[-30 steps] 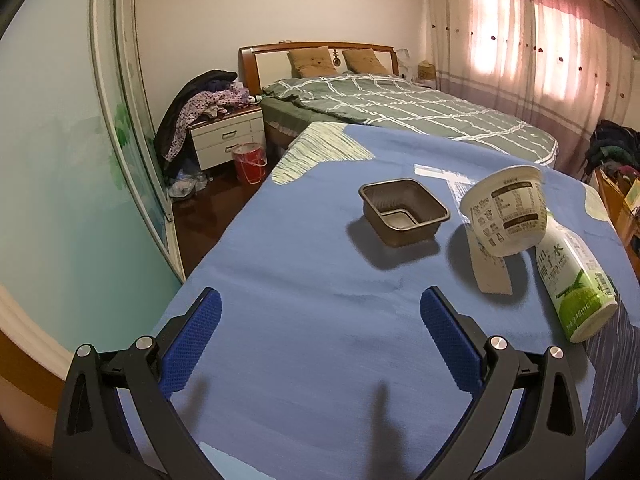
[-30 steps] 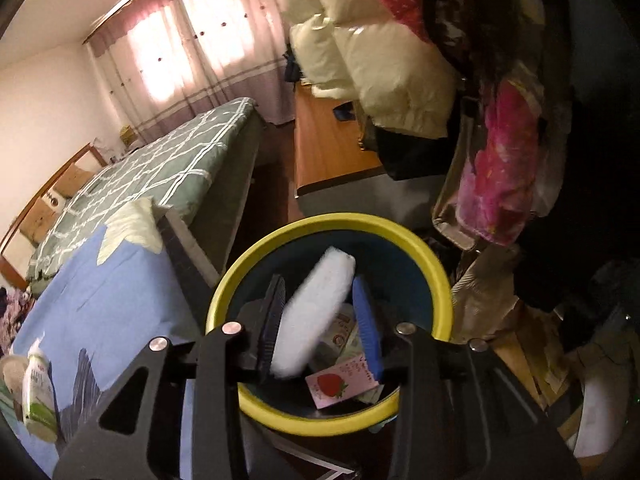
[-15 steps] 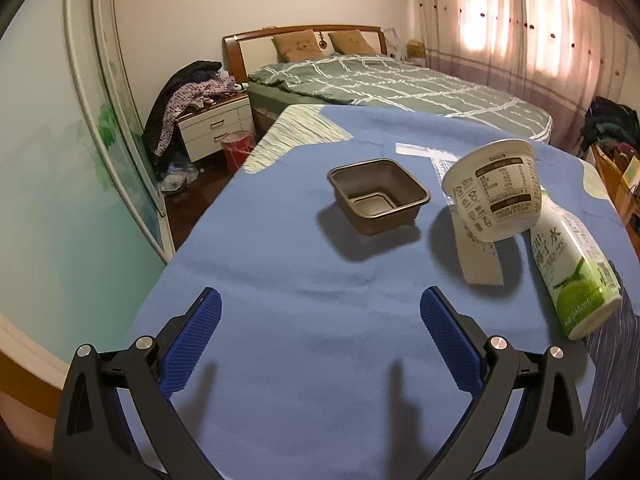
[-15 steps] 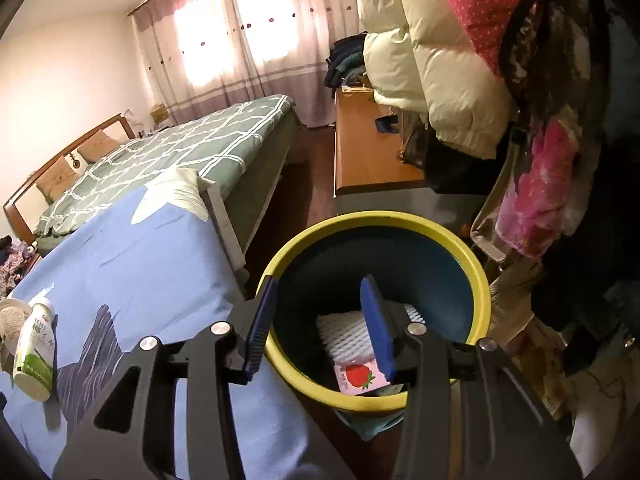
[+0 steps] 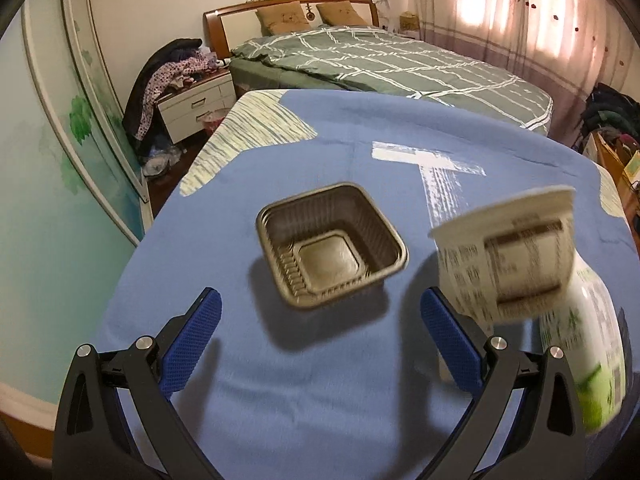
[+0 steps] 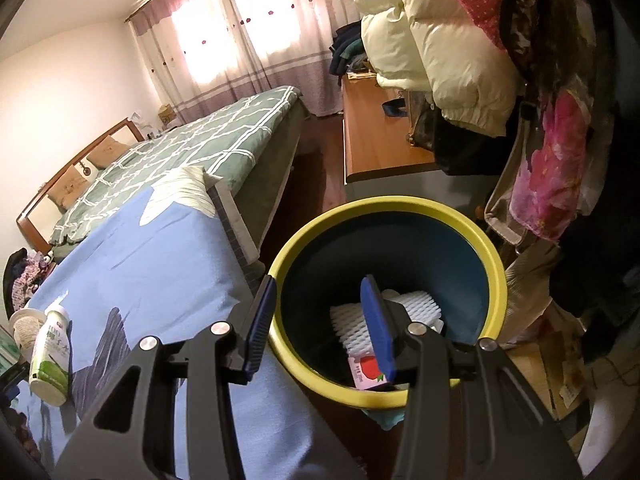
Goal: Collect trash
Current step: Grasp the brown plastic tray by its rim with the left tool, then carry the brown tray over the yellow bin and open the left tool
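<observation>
Both grippers stand with their jaws apart and nothing between the blue pads. Left gripper (image 5: 320, 340) hangs wide open over a blue cloth (image 5: 280, 392) that covers the work surface. Just ahead of its fingertips, centred between them, sits a brown square plastic tray (image 5: 332, 242), upright and empty. Ahead and to the right of the right-hand pad, a white paper cup (image 5: 508, 252) with printed labels lies tipped on its side, its mouth turned away from the gripper; its picture is blurred. Below the cup and touching it, just right of the same pad, lies a white and green drink bottle (image 5: 592, 344) on its side.

Right gripper (image 6: 320, 312) is held over a blue bin with a yellow rim (image 6: 392, 208), which stands beside the edge of the cloth-covered surface. Its left pad lies over the bin's near-left rim; its right pad is over the bin's inside. Down in the bin, beyond the right pad, lies a white foam net sleeve (image 6: 352, 324), and nearer the gripper a small carton with a strawberry picture (image 6: 366, 372). Far to the left of this gripper, on the cloth, the bottle and cup lie together.
</observation>
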